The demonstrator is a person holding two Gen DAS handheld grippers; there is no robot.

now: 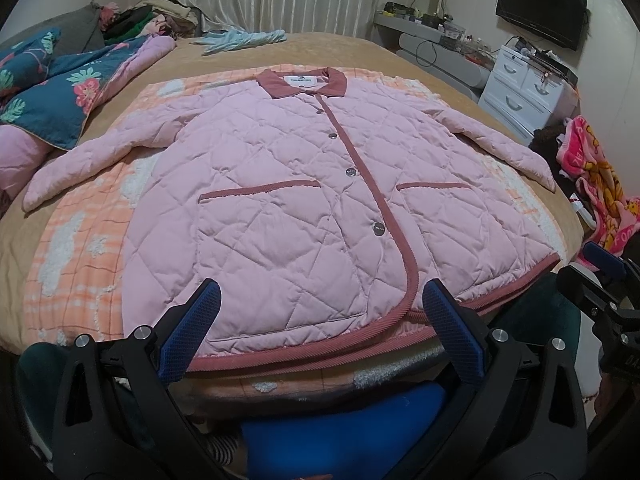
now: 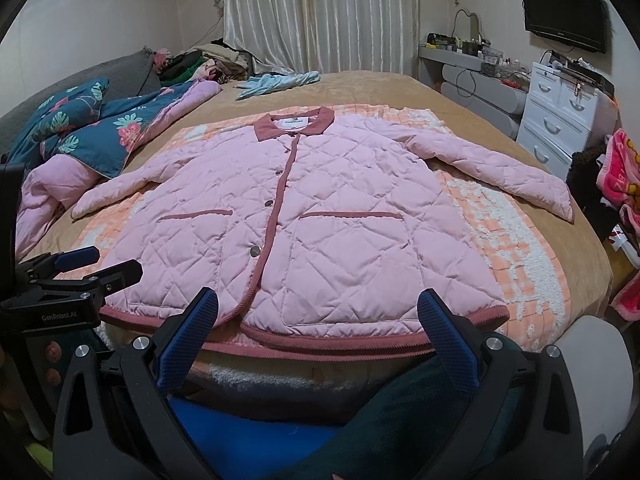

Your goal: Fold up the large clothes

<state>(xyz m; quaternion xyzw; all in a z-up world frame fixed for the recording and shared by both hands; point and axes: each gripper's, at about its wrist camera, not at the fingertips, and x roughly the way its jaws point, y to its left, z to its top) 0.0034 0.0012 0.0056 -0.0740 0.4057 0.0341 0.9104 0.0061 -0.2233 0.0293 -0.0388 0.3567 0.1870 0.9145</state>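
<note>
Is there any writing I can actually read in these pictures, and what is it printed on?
"GenRobot.AI": on the left claw's black body, seen from the right wrist.
"DA...": cut-off letters on the right claw's body, seen from the left wrist; the rest is out of view.
Jacket neck label: too small to read.
Snap buttons: engraving blurred.
Pink towel: letters warped, unreadable.
TV: logo too small.

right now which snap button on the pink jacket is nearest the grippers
The lowest snap, just below pocket level on the placket of the pink jacket. The other three sit higher up toward the collar, farther from both grippers.
</note>
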